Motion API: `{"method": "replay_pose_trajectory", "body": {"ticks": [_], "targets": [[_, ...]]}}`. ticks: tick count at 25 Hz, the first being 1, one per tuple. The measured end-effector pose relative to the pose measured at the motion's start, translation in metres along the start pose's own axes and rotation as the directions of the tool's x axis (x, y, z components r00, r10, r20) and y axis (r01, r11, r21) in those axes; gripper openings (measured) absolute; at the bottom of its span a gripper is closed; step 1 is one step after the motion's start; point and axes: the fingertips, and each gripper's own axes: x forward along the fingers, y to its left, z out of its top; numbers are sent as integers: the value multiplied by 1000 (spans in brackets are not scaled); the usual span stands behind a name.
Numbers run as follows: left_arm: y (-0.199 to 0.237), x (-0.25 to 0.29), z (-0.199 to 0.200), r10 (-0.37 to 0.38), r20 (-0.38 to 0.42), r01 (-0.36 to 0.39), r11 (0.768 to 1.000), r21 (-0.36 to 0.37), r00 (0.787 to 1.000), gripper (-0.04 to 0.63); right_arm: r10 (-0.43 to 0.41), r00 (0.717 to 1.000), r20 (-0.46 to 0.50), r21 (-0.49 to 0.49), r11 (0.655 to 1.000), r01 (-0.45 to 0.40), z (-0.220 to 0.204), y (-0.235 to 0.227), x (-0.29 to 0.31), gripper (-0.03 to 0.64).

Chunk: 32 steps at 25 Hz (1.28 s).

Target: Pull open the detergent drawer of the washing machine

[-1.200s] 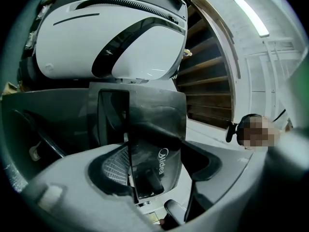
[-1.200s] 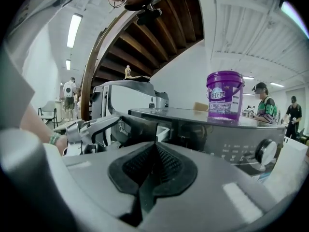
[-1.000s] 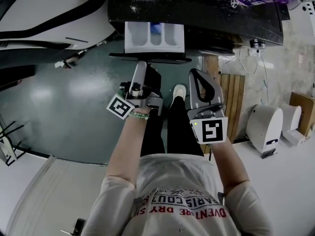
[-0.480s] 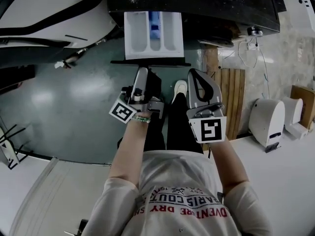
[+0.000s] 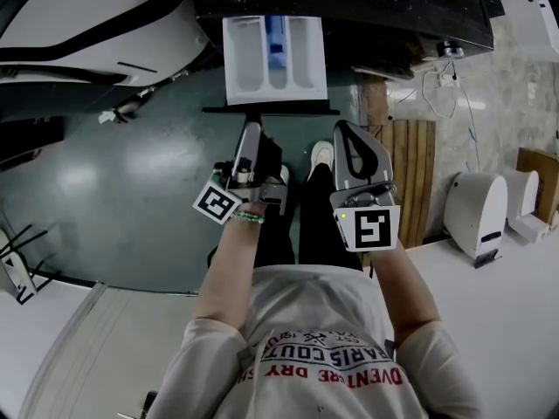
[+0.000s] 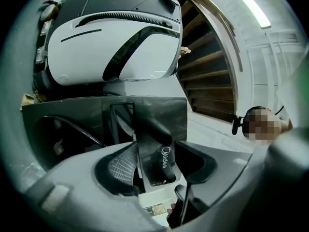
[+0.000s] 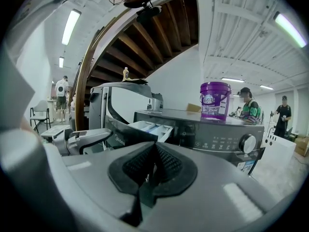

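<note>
White T-shirt (image 5: 306,317) and black trousers (image 5: 325,225)
The T-shirt is short-sleeved, with red lettering (image 5: 327,375) across the chest. A green bead bracelet (image 5: 247,217) circles the left wrist, and a pale shoe (image 5: 320,156) shows below the trousers.

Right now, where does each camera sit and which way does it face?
Head view: on the person's head, looking down at the open detergent drawer; arms, torso, left gripper, right gripper show.
Left gripper view: on the left gripper, facing up at the drawer; jaws apart, just been closing, nothing gripped.
Right gripper view: on the right gripper, facing the washing machine; jaws shut.
Shared: all show the drawer.
</note>
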Motion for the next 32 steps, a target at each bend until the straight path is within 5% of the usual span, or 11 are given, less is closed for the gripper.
{"method": "replay_pose_trajectory", "body": {"ticks": [2, 5, 10, 15, 21, 25, 29, 32], "targets": [[7, -5, -2, 66, -11, -66, 998, 14, 998, 185, -15, 1000, 5, -4, 1000, 15, 3, -1, -2, 2], [13, -17, -3, 145, -37, -142, 987, 74, 989, -2, -53, 998, 22, -24, 998, 54, 9, -5, -8, 2], [-5, -20, 1, 153, -80, -138, 976, 171, 985, -9, -39, 998, 48, -11, 999, 40, 29, 5, -12, 2], [-43, -7, 6, 170, -168, -95, 920, 380, 971, -9, 5, 998, 62, -23, 1000, -3, 47, 17, -11, 2], [-97, 12, 11, 170, -271, 30, 796, 605, 947, -9, 40, 996, 83, -23, 999, -38, 78, 24, -15, 2], [-134, 26, 21, 185, -325, 121, 673, 729, 927, -8, 49, 996, 79, -62, 997, -44, 105, 29, -19, 2], [-168, 41, 31, 193, -365, 195, 577, 793, 911, -8, 51, 993, 108, -54, 998, -46, 132, 32, -25, 2], [-203, 51, 34, 203, -378, 259, 445, 857, 903, -8, 55, 989, 140, -59, 997, -48, 154, 32, -31, 2]]}}
